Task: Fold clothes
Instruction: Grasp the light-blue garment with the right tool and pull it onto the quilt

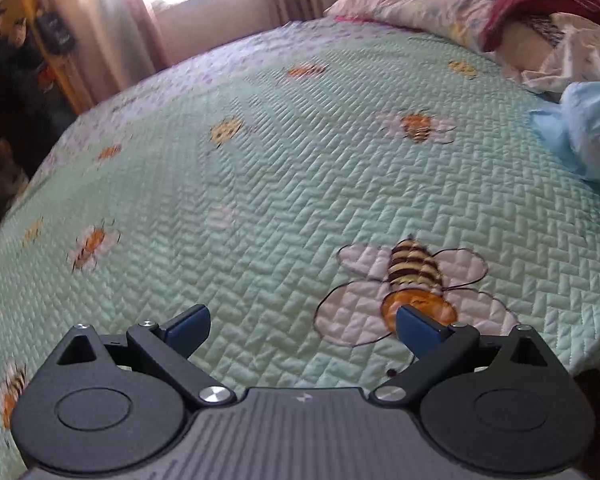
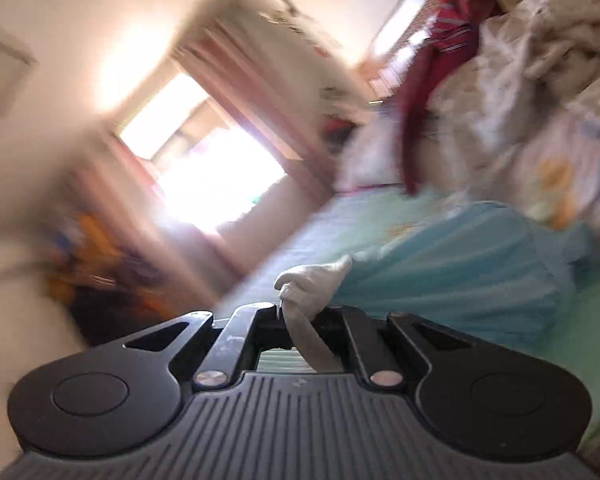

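Mint quilted bedspread with bee prints fills the left wrist view; left gripper hangs over it, jaws wide apart, nothing between them, light blue garment bunched at the right edge, pillows and maroon clothing behind. Only the right wrist view, tilted and blurred, shows the right gripper clamped on a pale cloth edge, with the blue garment's pleats just beyond. Farther back: bright window with pinkish curtains.
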Action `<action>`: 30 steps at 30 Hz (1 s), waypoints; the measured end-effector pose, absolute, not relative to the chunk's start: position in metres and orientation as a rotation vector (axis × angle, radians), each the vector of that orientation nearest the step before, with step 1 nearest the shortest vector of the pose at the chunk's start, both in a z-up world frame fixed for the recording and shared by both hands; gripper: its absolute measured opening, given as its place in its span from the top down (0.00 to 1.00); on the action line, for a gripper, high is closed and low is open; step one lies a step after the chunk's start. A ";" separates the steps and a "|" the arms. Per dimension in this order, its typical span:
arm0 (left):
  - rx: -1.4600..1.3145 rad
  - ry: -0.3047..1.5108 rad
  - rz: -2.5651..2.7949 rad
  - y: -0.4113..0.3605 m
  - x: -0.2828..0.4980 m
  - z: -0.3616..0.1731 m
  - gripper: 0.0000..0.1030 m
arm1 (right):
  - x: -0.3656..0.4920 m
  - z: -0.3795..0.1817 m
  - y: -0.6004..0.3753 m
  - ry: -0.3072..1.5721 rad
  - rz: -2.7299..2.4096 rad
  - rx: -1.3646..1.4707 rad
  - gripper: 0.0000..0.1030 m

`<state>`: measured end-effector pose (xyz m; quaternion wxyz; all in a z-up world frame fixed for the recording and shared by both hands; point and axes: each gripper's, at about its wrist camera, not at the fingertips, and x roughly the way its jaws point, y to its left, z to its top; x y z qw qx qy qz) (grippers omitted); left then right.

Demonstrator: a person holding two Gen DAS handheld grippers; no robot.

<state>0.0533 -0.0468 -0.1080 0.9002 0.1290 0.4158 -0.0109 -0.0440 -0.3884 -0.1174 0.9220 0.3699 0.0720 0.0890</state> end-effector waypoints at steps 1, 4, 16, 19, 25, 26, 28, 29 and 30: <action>0.278 0.862 -0.031 -0.052 0.054 -0.108 0.03 | -0.050 -0.117 -0.384 0.149 0.203 0.763 0.96; 0.317 0.878 -0.074 -0.072 0.055 -0.114 0.03 | -0.046 -0.132 -0.368 0.311 0.089 0.682 0.96; 0.335 0.790 -0.006 -0.052 0.066 -0.073 0.03 | 0.056 -0.062 -0.229 0.409 0.312 0.595 0.95; 0.339 0.742 0.043 -0.028 0.069 -0.047 0.03 | 0.088 -0.008 -0.252 0.312 0.332 0.678 0.96; 0.349 0.677 0.067 -0.014 0.074 -0.024 0.01 | 0.077 0.073 -0.285 0.139 0.306 0.691 0.96; 0.341 0.679 0.069 -0.014 0.078 -0.023 0.01 | 0.073 0.087 -0.274 0.121 0.347 0.655 0.96; 0.320 0.683 0.078 -0.015 0.082 -0.022 0.01 | 0.065 0.118 -0.248 0.090 0.409 0.582 0.96; 0.310 0.684 0.079 -0.015 0.082 -0.021 0.01 | 0.063 0.135 -0.238 0.071 0.433 0.561 0.96; 0.303 0.684 0.076 -0.014 0.081 -0.020 0.01 | 0.064 0.150 -0.234 0.045 0.452 0.564 0.96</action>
